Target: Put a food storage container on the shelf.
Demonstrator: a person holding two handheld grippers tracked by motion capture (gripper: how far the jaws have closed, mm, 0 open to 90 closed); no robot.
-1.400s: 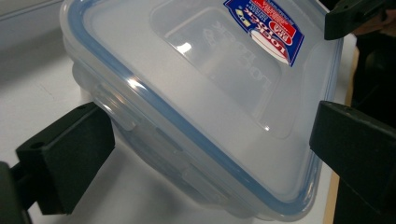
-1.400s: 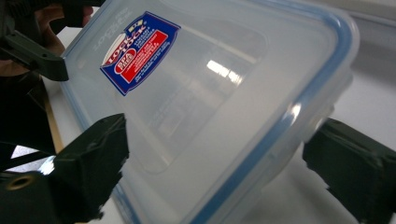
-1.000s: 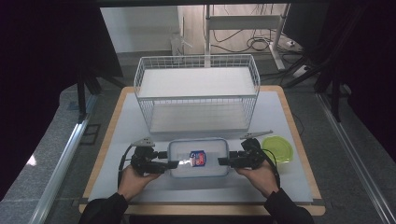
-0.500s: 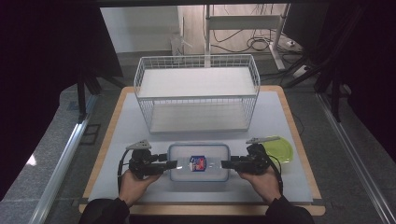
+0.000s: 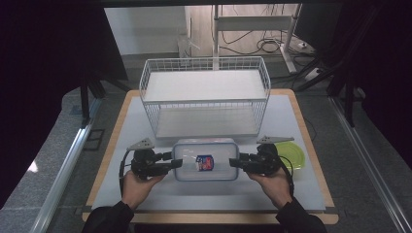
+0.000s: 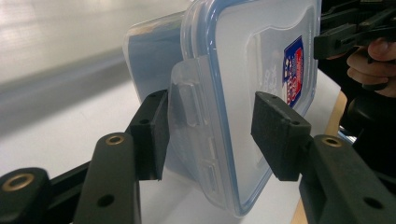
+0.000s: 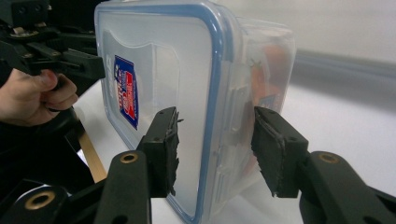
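Clear plastic box (image 5: 205, 159) with a blue-edged snap lid lies flat on the white mat (image 5: 301, 126), directly between the two grippers. A small red and blue label (image 5: 205, 163) sits on the middle of its lid.

On the box's one short end is the left gripper (image 5: 171, 164). Its jaws have just been closing. In the left gripper view the left gripper (image 6: 210, 135) straddles the lid's end latch (image 6: 187, 105): one pad touches the latch from the box's underside, while the other pad stands just off the top of the lid, so the jaws are half closed and not yet clamped.

On the opposite short end is the right gripper (image 5: 235, 161), its jaws also just closing. In the right gripper view the right gripper (image 7: 215, 147) has the lid edge and box wall between its pads, with a narrow gap visible on each side.

Beyond the right gripper, just beside it, lies a green plate (image 5: 294, 154). Farther from both grippers, past the box, stands a white wire rack (image 5: 205, 97) with two shelves.
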